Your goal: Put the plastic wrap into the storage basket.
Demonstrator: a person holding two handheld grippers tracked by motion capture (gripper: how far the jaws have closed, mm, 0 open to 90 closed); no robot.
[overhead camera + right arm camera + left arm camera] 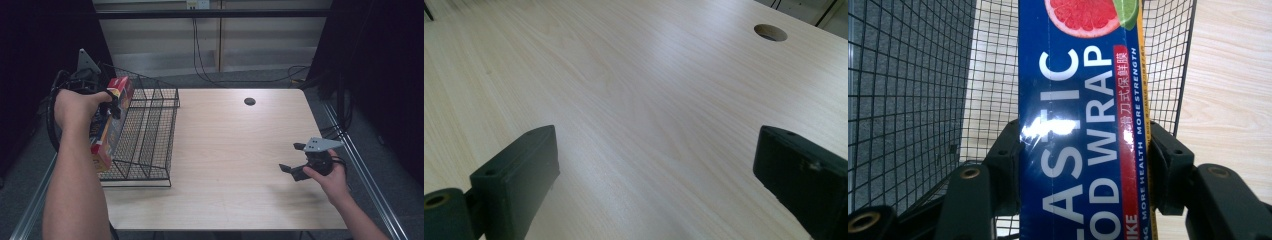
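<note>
A long plastic wrap box (pixel 107 127), blue with red ends and a grapefruit picture, is clamped across its width by my left gripper (pixel 107 107), which is shut on it. In the left gripper view the box (pixel 1080 125) runs up between both black pads (pixel 1005 165) and hangs over the left part of the black wire rack (pixel 913 100). The wire rack (pixel 150 135) stands at the table's left edge. My right gripper (pixel 292 157) hovers low over the bare wooden table (pixel 235 150) at the right, jaws wide open, nothing between them (pixel 654 175).
A round cable hole (pixel 249 101) sits at the back of the table, also seen ahead of the right gripper as the hole (pixel 770 32). Cables trail on the floor behind the table. Metal rails run along both table sides.
</note>
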